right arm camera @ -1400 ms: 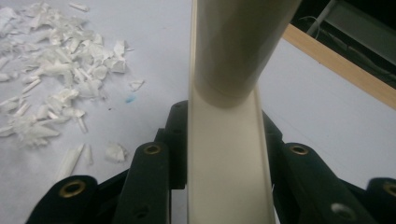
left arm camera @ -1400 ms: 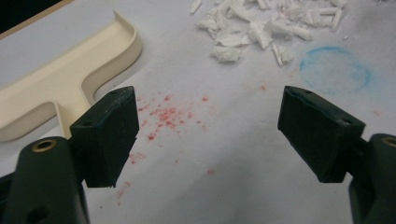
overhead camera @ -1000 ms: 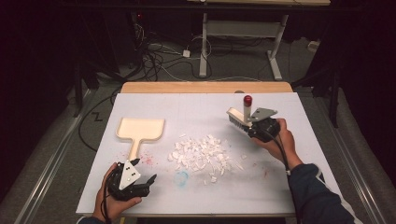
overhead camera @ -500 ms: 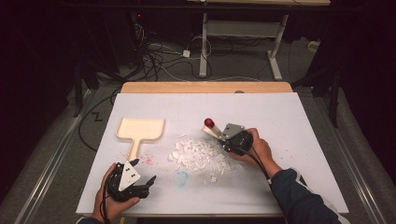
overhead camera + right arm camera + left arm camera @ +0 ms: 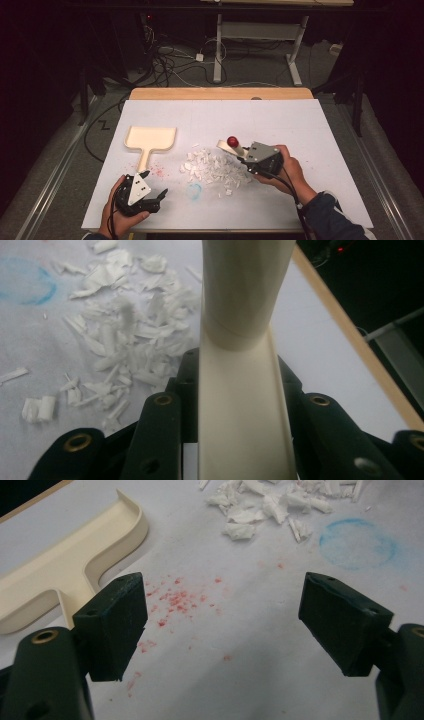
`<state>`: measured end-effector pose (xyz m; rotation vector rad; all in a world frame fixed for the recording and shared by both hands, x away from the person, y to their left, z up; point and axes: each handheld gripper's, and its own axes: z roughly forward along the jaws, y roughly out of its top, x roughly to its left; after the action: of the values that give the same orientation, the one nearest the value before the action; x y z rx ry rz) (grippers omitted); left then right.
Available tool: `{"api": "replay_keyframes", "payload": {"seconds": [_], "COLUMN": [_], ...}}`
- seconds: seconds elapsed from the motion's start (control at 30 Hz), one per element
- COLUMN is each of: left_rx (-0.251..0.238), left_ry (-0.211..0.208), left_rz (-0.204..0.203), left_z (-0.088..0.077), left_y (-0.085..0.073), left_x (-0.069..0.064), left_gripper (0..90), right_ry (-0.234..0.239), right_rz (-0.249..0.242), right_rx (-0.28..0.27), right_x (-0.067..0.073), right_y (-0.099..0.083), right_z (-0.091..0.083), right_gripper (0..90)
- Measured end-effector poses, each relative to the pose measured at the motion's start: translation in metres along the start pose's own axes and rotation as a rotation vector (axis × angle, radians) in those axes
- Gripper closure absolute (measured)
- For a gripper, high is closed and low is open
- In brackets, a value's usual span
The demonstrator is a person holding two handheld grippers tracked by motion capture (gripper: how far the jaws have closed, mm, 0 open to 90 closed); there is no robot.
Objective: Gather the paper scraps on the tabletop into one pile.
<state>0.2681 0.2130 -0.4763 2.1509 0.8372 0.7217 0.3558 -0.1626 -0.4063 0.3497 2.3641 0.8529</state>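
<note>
White bench [image 5: 325, 125], dark room. Right hand-held gripper [image 5: 243, 155] clamps cream brush handle [image 5: 240, 405]: stiff, light; paper scraps [image 5: 212, 170] flimsy, centre. Left hand-held gripper [image 5: 162, 192] wide, empty, near dustpan [image 5: 150, 140].

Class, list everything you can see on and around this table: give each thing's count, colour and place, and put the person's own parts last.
dustpan: one, cream, table's left part, lying flat
paper scraps: many, white, a pile at the table's middle
brush: one, cream handle with red knob, in the right gripper, beside the pile
blue ring mark: one, near the front edge
red specks: many, by the dustpan's handle
table: one, white top, wooden far edge
cables: several, dark, floor behind
left gripper: black, open, front left
right gripper: black, shut on the brush
</note>
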Motion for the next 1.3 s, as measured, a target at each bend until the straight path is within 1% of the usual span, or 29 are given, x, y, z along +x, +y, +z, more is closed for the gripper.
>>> {"api": "replay_keyframes", "payload": {"seconds": [0.03,0.07,0.1,0.13,0.17,0.23,0.27,0.3,0.33,0.37,0.4,0.43,0.47,0.5,0.53,0.57,0.6,0.73,0.87,0.97,1.0,1.03,1.07,1.1,1.17,1.2,1.23,1.27,1.3], "left_rx": [-0.003,-0.004,0.004,0.005,-0.001,0.000,0.001,0.001,0.000,0.003,0.004,0.008,0.009,0.008,0.009,0.009,0.009,0.015,0.016,0.012,0.013,0.017,0.018,0.019,0.016,0.015,0.017,0.017,0.017], "left_ry": [0.001,0.000,-0.004,-0.003,0.002,0.001,0.001,0.001,-0.001,-0.002,-0.003,-0.006,-0.005,-0.006,-0.008,-0.010,-0.010,-0.014,-0.014,-0.009,-0.009,-0.009,-0.010,-0.011,-0.009,-0.010,-0.011,-0.010,-0.009], "left_rz": [-0.003,-0.003,-0.014,-0.013,0.003,0.008,0.010,0.011,0.011,0.016,0.017,0.020,0.023,0.019,0.023,0.024,0.024,0.027,0.030,0.025,0.024,0.028,0.029,0.030,0.027,0.026,0.028,0.026,0.026], "left_z": [0.000,-0.001,-0.001,-0.001,-0.001,-0.001,-0.001,-0.001,-0.001,-0.001,-0.001,0.000,0.000,0.000,0.001,0.001,0.001,0.003,0.003,0.003,0.003,0.003,0.003,0.003,0.004,0.003,0.003,0.004,0.004], "left_y": [0.000,0.000,-0.001,-0.001,0.000,0.000,0.000,0.000,0.000,0.001,0.001,0.001,0.001,0.001,0.002,0.002,0.002,0.002,0.003,0.003,0.003,0.003,0.003,0.003,0.003,0.003,0.004,0.004,0.004], "left_x": [0.000,0.000,-0.001,-0.001,0.000,-0.001,-0.001,-0.001,-0.001,-0.001,-0.001,-0.001,-0.002,-0.002,-0.002,-0.002,-0.002,-0.002,-0.002,-0.002,-0.002,-0.002,-0.002,-0.002,-0.003,-0.003,-0.003,-0.002,-0.002], "left_gripper": [18.8,18.8,18.8,18.8,18.8,18.8,18.8,18.8,18.8,18.8,18.8,18.8,18.8,18.8,18.8,18.8,18.8,18.8,18.8,18.8,18.8,18.8,18.8,18.8,18.8,18.8,18.8,18.8,18.8], "right_ry": [-0.013,-0.013,-0.027,-0.053,-0.053,-0.064,-0.071,-0.071,-0.066,-0.066,-0.057,-0.034,-0.034,-0.025,-0.012,-0.009,-0.009,-0.001,-0.003,-0.032,-0.040,-0.060,-0.060,-0.082,-0.081,-0.043,-0.043,-0.019,-0.019], "right_rz": [0.034,0.034,0.046,0.070,0.070,0.096,0.122,0.122,0.145,0.145,0.157,0.177,0.177,0.188,0.223,0.236,0.236,0.315,0.319,0.326,0.326,0.324,0.324,0.313,0.310,0.326,0.326,0.332,0.332], "right_rx": [-0.005,-0.005,-0.001,0.018,0.018,0.038,0.064,0.064,0.077,0.077,0.084,0.105,0.105,0.116,0.146,0.154,0.154,0.162,0.158,0.144,0.148,0.171,0.171,0.212,0.221,0.221,0.221,0.213,0.213], "right_x": [-0.007,-0.007,-0.009,-0.015,-0.015,-0.019,-0.022,-0.022,-0.024,-0.024,-0.024,-0.023,-0.023,-0.023,-0.022,-0.022,-0.022,-0.022,-0.021,-0.022,-0.022,-0.021,-0.021,-0.019,-0.017,-0.014,-0.014,-0.007,-0.007], "right_y": [-0.004,-0.004,-0.007,-0.015,-0.015,-0.024,-0.034,-0.034,-0.045,-0.045,-0.049,-0.059,-0.059,-0.064,-0.074,-0.078,-0.078,-0.092,-0.096,-0.096,-0.096,-0.096,-0.096,-0.096,-0.095,-0.093,-0.093,-0.087,-0.087], "right_z": [-0.012,-0.012,-0.018,-0.030,-0.030,-0.040,-0.050,-0.050,-0.057,-0.057,-0.060,-0.063,-0.063,-0.063,-0.063,-0.062,-0.062,-0.067,-0.075,-0.084,-0.085,-0.084,-0.084,-0.079,-0.077,-0.072,-0.072,-0.067,-0.067], "right_gripper": [68.0,68.0,67.9,67.9,67.9,67.9,67.9,67.9,67.9,67.9,67.9,67.9,67.9,67.9,67.9,67.9,67.9,67.9,67.9,67.9,67.9,67.9,67.9,67.9,67.9,67.9,67.9,67.9,67.9]}}
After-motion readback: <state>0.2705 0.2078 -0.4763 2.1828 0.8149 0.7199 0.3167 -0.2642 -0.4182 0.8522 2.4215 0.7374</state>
